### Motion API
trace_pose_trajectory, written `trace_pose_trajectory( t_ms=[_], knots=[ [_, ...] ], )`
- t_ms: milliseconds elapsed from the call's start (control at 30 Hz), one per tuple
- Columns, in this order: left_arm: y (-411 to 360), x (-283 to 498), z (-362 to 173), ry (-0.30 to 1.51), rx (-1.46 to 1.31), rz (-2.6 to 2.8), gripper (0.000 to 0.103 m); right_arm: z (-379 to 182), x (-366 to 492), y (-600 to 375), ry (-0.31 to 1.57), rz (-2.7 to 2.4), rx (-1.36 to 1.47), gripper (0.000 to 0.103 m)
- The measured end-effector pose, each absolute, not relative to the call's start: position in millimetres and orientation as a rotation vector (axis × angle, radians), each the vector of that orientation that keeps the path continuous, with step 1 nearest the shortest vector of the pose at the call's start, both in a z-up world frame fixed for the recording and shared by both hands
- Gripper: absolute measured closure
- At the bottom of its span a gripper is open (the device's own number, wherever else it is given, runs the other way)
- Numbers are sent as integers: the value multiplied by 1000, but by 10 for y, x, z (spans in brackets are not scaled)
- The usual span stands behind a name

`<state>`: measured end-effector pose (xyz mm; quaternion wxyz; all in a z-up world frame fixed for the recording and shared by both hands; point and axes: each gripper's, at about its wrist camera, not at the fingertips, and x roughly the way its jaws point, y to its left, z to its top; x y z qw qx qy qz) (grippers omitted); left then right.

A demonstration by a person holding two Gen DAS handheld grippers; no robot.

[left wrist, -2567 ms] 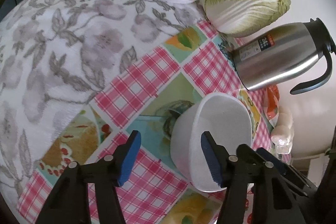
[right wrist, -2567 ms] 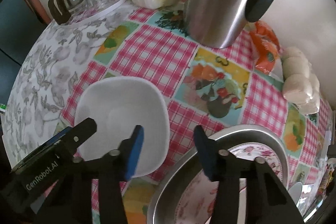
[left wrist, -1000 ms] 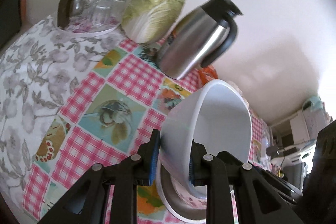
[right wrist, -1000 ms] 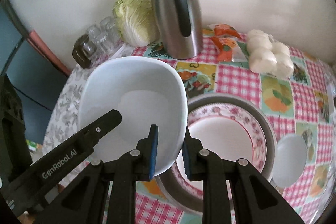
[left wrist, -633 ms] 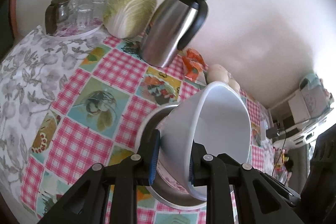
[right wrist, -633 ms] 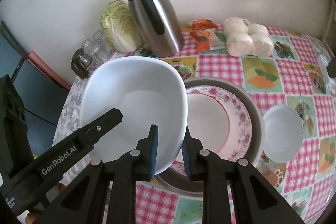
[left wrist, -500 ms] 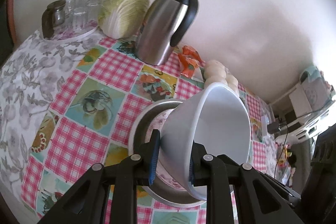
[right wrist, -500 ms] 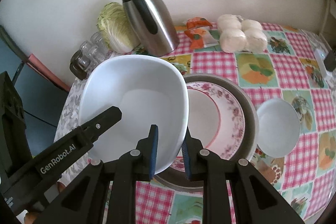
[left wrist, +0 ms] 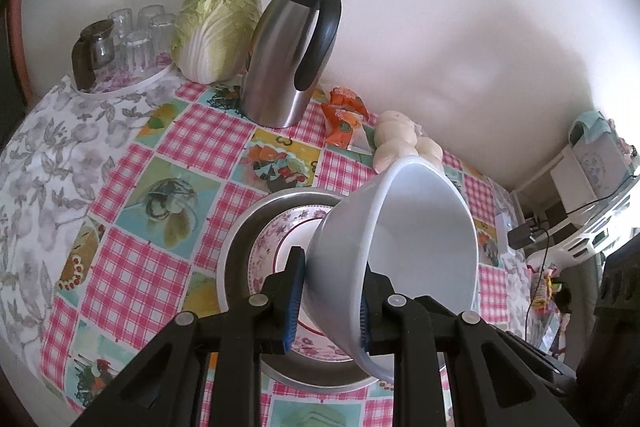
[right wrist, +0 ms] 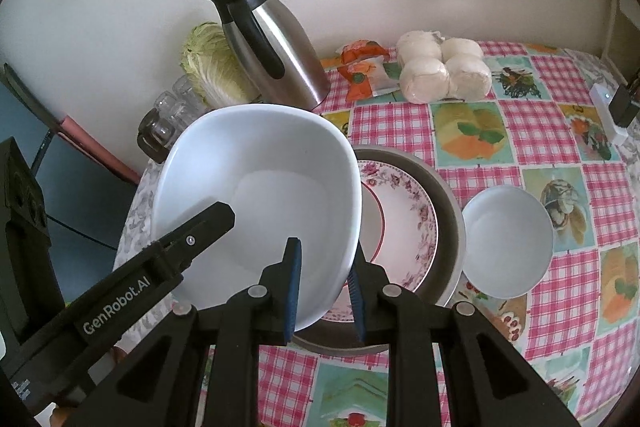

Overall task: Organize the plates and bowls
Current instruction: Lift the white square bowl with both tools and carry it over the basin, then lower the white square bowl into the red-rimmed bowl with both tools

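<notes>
Above the floral plate point(right wrist: 404, 215) in the metal basin point(right wrist: 450, 203), both grippers, left gripper point(left wrist: 326, 301) and right gripper point(right wrist: 322, 291), are clamping opposite rims of the big white bowl point(right wrist: 260, 203), keeping it level for stacking.

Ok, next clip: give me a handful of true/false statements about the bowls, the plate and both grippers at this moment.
1. Both grippers clamp the rim of the large white bowl. True: the left gripper and right gripper each pinch its wall.
2. The floral plate lies directly on the tablecloth. False: it sits inside the metal basin.
3. The small white bowl is stacked on the plate. False: it rests on the table beside the basin.
4. The thermos jug stands upright. True.
</notes>
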<state>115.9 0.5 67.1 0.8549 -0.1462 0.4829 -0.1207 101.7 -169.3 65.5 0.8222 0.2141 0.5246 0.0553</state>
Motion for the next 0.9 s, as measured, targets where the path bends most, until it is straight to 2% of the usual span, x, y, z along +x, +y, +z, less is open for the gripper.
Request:
trace_pose_trajectory(
  t_ms=[900],
  knots=[
    [-73,1295,401,1090,-288,-225,77,491,1118,-1719,1178,100,463,78]
  ],
)
